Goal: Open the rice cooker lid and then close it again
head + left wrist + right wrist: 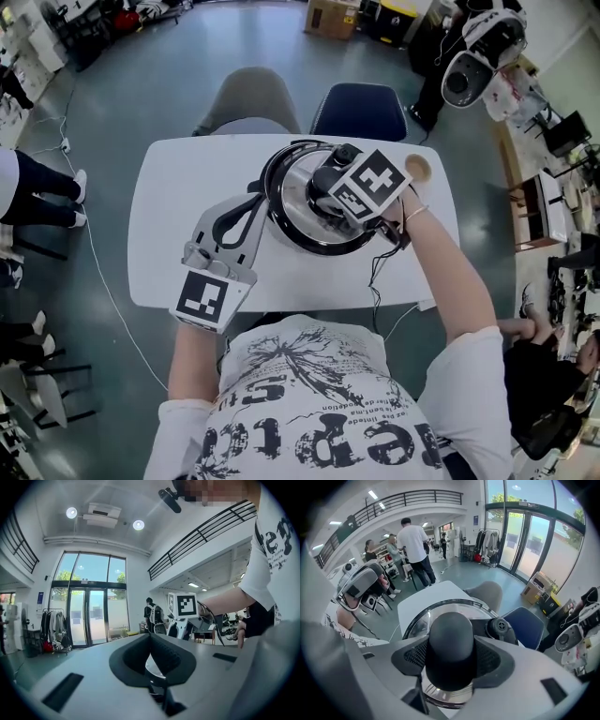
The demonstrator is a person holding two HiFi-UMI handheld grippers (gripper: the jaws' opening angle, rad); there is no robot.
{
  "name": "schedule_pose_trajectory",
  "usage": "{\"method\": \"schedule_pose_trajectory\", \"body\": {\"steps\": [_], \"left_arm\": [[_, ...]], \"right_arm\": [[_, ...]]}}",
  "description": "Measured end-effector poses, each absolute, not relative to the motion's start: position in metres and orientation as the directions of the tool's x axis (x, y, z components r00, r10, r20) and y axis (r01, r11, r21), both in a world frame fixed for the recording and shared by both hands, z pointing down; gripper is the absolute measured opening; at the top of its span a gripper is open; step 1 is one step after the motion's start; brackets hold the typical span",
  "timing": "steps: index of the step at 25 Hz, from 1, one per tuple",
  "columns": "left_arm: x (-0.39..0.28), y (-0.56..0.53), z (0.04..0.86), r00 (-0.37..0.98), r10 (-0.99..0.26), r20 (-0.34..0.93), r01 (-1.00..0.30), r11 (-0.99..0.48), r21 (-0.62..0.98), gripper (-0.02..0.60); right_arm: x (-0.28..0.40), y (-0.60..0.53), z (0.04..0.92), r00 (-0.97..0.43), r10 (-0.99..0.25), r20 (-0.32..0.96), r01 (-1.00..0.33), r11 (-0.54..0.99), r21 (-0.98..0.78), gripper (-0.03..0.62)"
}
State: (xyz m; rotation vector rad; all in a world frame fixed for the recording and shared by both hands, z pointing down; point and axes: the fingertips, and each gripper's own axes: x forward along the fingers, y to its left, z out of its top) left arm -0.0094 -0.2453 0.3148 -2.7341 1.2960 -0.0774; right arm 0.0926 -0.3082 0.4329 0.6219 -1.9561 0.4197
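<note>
Rice cooker's round steel lid (292,204): right gripper (451,657) jaws clamp its black domed knob (451,641). Left gripper (150,641) jaws, beside the lid, closed and empty. Best keep lid level, moving straight.

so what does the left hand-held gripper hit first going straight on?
Likely the rice cooker: the left hand-held gripper points at its rim; right hand-held gripper on the lid knob lies beyond. Height unclear.

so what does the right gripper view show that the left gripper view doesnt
Only the right gripper view: the right gripper clamped on the lid knob, the lid and its shiny top, a blue chair. Only the left gripper view: the left gripper with jaws together, the right gripper's marker cube. Both: the glass doors and balcony railing.
</note>
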Motion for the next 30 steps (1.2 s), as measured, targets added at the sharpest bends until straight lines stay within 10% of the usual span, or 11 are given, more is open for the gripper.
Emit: {"method": "schedule_pose_trajectory", "body": {"steps": [30], "left_arm": [[-0.029,-0.311,0.336,0.625,-0.781,0.016,-0.776,-0.623,-0.099,0.012]], "right_arm": [[0.066,-0.378,0.484,-0.33,-0.23,0.916,-0.617,0.786,-0.025,0.299]]}}
